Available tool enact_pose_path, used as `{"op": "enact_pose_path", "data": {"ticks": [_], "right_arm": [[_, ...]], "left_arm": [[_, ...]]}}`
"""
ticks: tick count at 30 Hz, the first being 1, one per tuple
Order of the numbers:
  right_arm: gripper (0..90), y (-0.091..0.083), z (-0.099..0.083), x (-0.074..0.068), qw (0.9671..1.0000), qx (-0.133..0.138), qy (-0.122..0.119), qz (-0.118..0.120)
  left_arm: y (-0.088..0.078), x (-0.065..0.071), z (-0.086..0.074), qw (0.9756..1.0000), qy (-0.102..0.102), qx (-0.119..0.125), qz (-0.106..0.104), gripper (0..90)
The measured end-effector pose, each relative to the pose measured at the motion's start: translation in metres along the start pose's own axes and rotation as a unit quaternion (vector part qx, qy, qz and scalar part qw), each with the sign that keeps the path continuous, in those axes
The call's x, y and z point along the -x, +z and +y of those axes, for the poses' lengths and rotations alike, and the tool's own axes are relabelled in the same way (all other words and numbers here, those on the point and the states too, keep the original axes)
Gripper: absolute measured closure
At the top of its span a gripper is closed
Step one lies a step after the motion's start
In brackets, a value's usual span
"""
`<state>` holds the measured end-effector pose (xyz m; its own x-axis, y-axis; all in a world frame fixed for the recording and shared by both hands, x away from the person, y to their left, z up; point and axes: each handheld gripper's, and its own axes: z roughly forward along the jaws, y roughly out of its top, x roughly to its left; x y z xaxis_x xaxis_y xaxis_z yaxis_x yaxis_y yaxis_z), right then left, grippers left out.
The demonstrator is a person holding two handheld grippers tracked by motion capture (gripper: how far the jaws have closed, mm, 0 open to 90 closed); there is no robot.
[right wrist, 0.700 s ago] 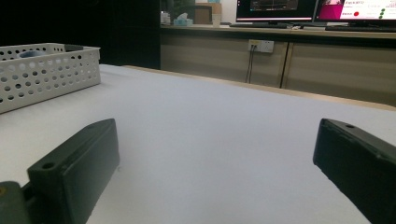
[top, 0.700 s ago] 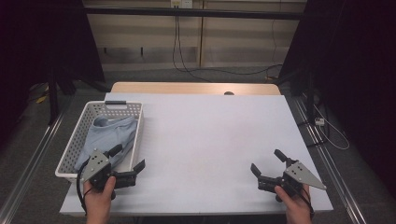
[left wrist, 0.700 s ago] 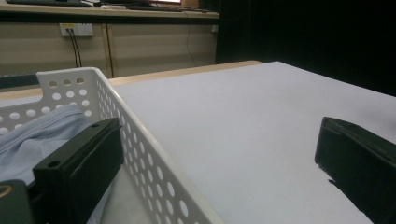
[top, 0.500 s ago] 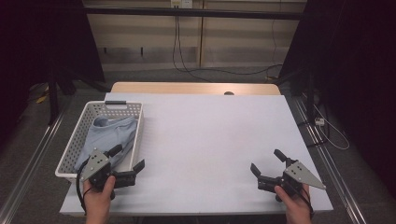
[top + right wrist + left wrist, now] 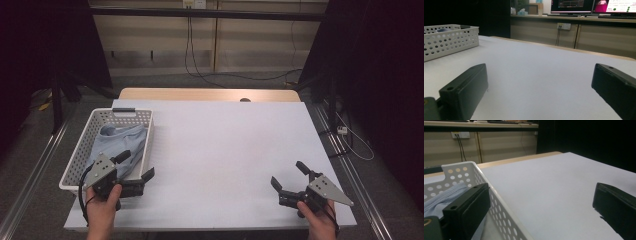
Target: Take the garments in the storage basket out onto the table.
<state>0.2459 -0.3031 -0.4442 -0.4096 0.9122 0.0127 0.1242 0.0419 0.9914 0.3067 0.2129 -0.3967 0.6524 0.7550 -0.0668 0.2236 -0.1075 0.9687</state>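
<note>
A person stood at the near edge of a white desk [image 5: 225, 150], holding a gripper in each hand. The left gripper [image 5: 135, 172] sat at the near left of the desk, right by the near right corner of a white perforated basket [image 5: 80, 150]; its jaws were spread wide and held nothing. In the left gripper view one jaw stood over the inside of the basket [image 5: 496, 202] and the other over the bare desk [image 5: 544, 190], so the basket's right wall ran between them, though whether either jaw touched it could not be told. A light blue garment [image 5: 120, 142] lay crumpled inside the basket, which stood along the left side of the desk; the same cloth [image 5: 441, 197] showed just behind the jaw on the basket's side. The right gripper [image 5: 290, 177] rested low over the near right part of the desk, well apart from the basket, with its jaws also wide open and empty. In the right gripper view only flat desk surface [image 5: 536, 75] lay between its jaws, and the basket [image 5: 449, 40] stood far off toward the left.
</note>
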Motion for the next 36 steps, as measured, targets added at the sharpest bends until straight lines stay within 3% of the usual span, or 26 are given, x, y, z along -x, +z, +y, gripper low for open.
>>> {"op": "enact_pose_path", "data": {"ticks": [10, 17, 27, 36], "right_arm": [[0.1, 0.001, 0.0, -0.003, 0.9999, -0.002, -0.009, 0.013], [0.1, 0.001, -0.001, -0.002, 0.9999, -0.003, -0.005, 0.012], [0.2, 0.0, 0.0, -0.002, 0.9999, -0.002, -0.005, 0.01], [0.2, -0.001, 0.0, -0.001, 0.9999, -0.003, -0.002, 0.011]], "left_arm": [[-0.002, -0.014, 0.017, 0.9999, 0.0, -0.013, 0.004, 1.9], [0.003, -0.033, 0.033, 0.9988, 0.01, -0.045, 0.012, 2.1], [0.008, -0.057, 0.037, 0.9956, 0.01, -0.087, 0.034, 2.8], [0.012, -0.07, 0.035, 0.9944, 0.012, -0.101, 0.028, 2.9]]}}
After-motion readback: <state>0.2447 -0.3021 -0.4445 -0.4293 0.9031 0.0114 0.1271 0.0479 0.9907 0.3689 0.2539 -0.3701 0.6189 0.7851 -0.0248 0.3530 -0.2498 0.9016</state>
